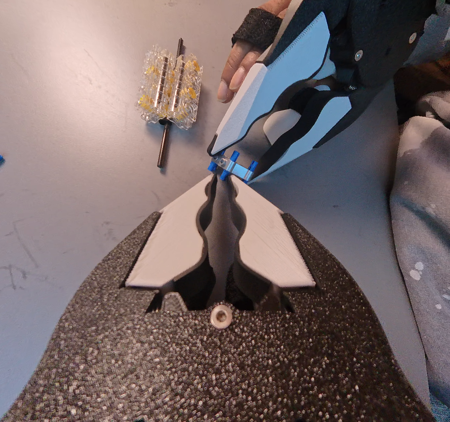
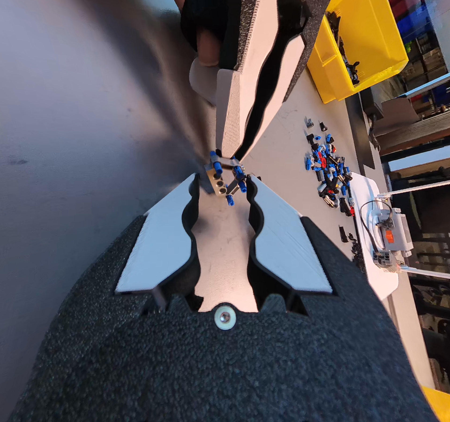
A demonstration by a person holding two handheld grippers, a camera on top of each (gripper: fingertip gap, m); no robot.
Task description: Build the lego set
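A small assembly (image 1: 237, 167) of grey holed beams, blue pins and a black connector is held above the grey table (image 1: 73, 142). My left gripper (image 1: 222, 178) is shut on its near edge, fingertips pinched together. My right gripper (image 1: 232, 165) reaches in from the upper right, with one fingertip at each end of the grey beam. In the right wrist view the right gripper (image 2: 222, 178) is open and its jaws straddle the assembly (image 2: 219, 182). I cannot tell whether they touch it. The left gripper (image 2: 226, 154) pinches it from above.
A clear ribbed roller (image 1: 170, 88) with yellow bits and metal rods lies on a dark axle to the left. A pile of small parts (image 2: 328, 174), a yellow bin (image 2: 365, 32) and a white tray (image 2: 365, 191) carrying a grey motor box (image 2: 394, 234) lie near the table's edge. A person's sleeve (image 1: 418, 215) is on the right. Less than 4 cm separates the two grippers' tips. About 8 cm separates my right fingertips from the clear ribbed roller (image 1: 170, 88).
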